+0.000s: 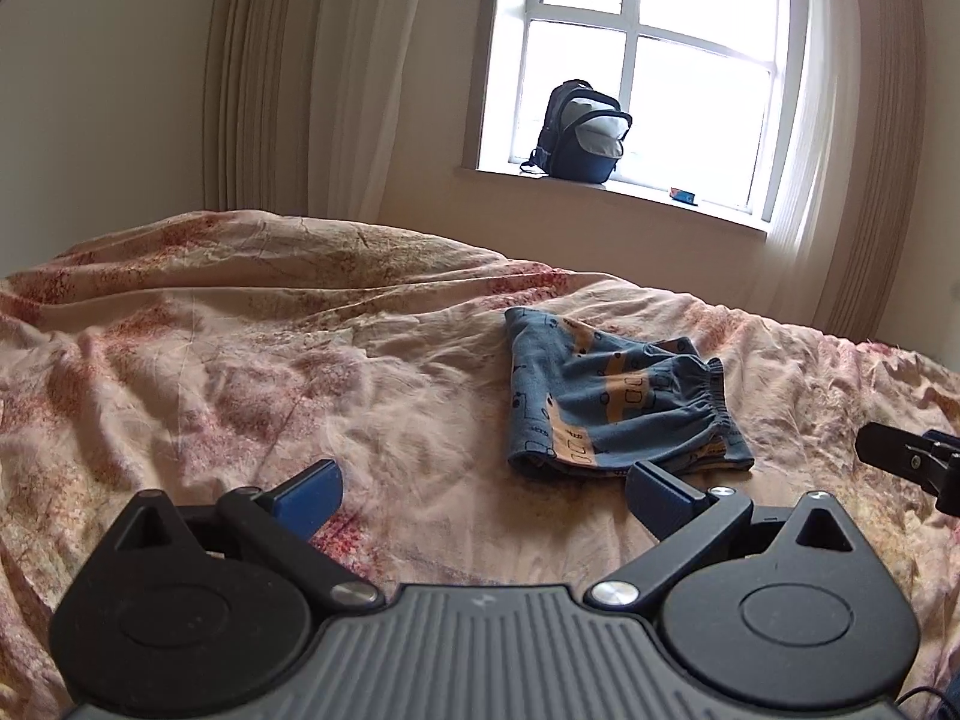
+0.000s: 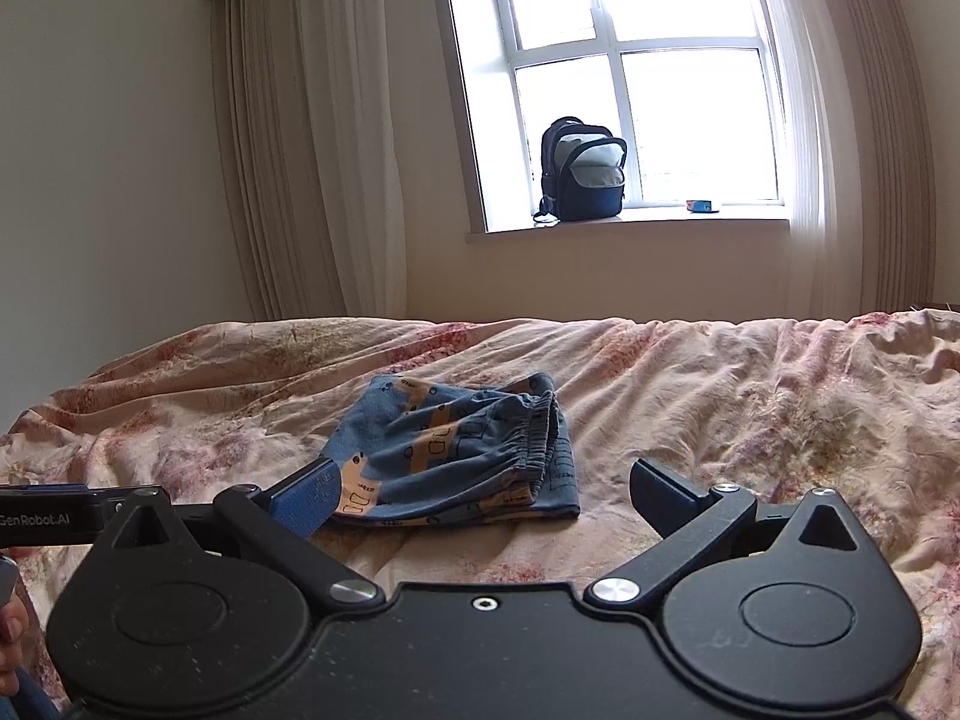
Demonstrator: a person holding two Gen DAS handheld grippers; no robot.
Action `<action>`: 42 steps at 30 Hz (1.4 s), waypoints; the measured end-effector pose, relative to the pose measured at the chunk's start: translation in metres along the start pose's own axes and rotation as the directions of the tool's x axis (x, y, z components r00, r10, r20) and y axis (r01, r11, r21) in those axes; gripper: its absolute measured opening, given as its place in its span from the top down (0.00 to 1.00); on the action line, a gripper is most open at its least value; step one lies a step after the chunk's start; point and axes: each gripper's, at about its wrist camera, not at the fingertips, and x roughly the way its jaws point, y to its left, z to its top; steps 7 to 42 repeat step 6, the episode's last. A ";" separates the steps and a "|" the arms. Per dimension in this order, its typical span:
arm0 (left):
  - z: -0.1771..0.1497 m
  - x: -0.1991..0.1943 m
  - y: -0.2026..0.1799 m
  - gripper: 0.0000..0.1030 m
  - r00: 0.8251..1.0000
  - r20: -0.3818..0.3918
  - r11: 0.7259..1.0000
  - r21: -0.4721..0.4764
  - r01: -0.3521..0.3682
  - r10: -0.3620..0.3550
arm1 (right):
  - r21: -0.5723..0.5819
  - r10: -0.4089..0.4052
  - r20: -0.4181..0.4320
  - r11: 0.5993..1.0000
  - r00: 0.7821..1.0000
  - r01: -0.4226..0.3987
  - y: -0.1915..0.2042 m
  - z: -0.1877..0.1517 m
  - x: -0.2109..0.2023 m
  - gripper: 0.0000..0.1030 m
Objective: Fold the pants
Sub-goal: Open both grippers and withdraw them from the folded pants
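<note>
Small blue pants [image 1: 612, 402] with orange and black print lie folded in a compact bundle on the bed, elastic waistband facing right. They also show in the right wrist view [image 2: 456, 456]. My left gripper [image 1: 486, 495] is open and empty, just in front of and left of the bundle. My right gripper [image 2: 480, 495] is open and empty, just in front of the bundle, its left finger [image 2: 306, 498] near the bundle's near left corner. The right gripper's tip shows at the right edge of the left wrist view [image 1: 906, 459].
A rumpled pink floral bedspread [image 1: 240, 360] covers the bed. Behind it, a windowsill holds a dark backpack [image 1: 579, 132] and a small blue object [image 1: 683, 197]. Curtains [image 1: 270, 78] hang at both sides of the window.
</note>
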 end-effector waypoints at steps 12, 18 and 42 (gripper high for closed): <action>-0.005 0.005 -0.002 0.00 1.000 -0.005 1.000 0.005 -0.014 0.014 | -0.005 0.006 -0.025 1.000 1.000 -0.006 0.000 -0.004 0.005 0.01; -0.005 0.005 -0.002 0.00 1.000 -0.005 1.000 0.005 -0.014 0.014 | -0.005 0.006 -0.025 1.000 1.000 -0.006 0.000 -0.004 0.005 0.01; -0.005 0.005 -0.002 0.00 1.000 -0.005 1.000 0.005 -0.014 0.014 | -0.005 0.006 -0.025 1.000 1.000 -0.006 0.000 -0.004 0.005 0.01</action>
